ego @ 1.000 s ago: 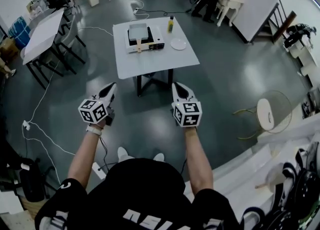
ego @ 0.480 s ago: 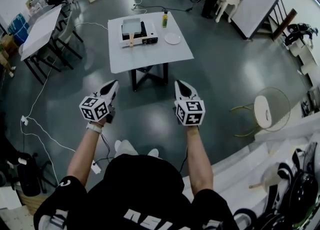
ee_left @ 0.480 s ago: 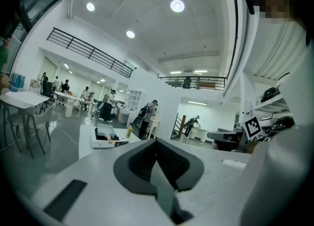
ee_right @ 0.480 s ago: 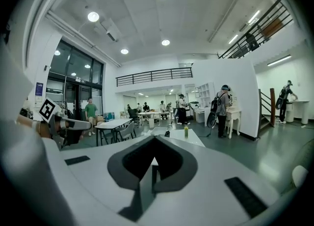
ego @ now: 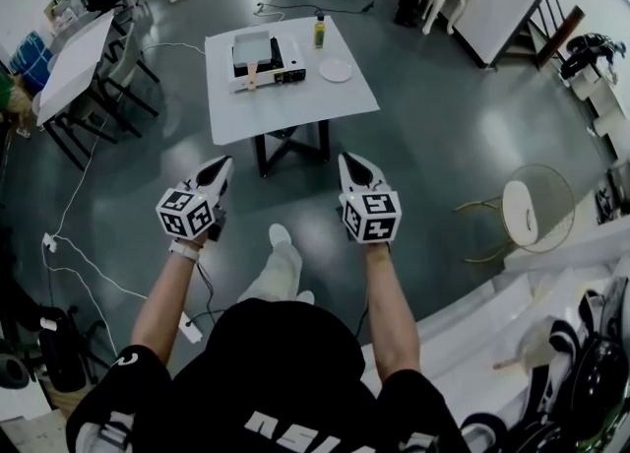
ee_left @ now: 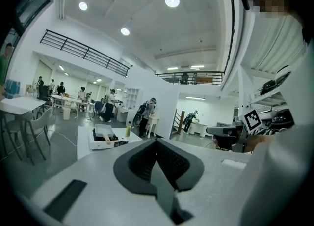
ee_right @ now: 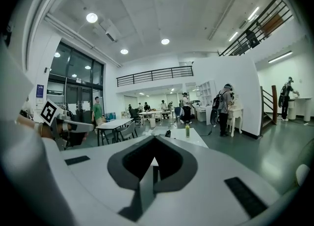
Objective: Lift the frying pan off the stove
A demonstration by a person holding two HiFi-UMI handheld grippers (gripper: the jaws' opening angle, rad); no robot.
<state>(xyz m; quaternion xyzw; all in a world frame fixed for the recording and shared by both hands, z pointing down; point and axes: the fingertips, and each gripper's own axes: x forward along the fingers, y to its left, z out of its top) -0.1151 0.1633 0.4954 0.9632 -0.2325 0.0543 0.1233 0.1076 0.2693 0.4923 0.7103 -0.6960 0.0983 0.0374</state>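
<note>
A square frying pan (ego: 252,47) with a wooden handle sits on a portable stove (ego: 268,61) on a white table (ego: 295,111) some way ahead of me. The pan (ee_left: 103,132) and stove (ee_left: 109,141) also show in the left gripper view, far off. My left gripper (ego: 225,163) and right gripper (ego: 348,160) are held at chest height, well short of the table, both shut and empty. In the left gripper view its jaws (ee_left: 156,147) are closed, and the right gripper (ee_right: 153,144) is closed in its own view too.
A yellow bottle (ego: 319,31) and a white plate (ego: 335,70) stand on the table beside the stove. Other tables and chairs (ego: 84,77) are at the left, a round stool (ego: 530,213) at the right, and cables cross the floor. People stand at the back.
I have walked towards the table: a leg steps forward below me. Both grippers stay shut and level.
</note>
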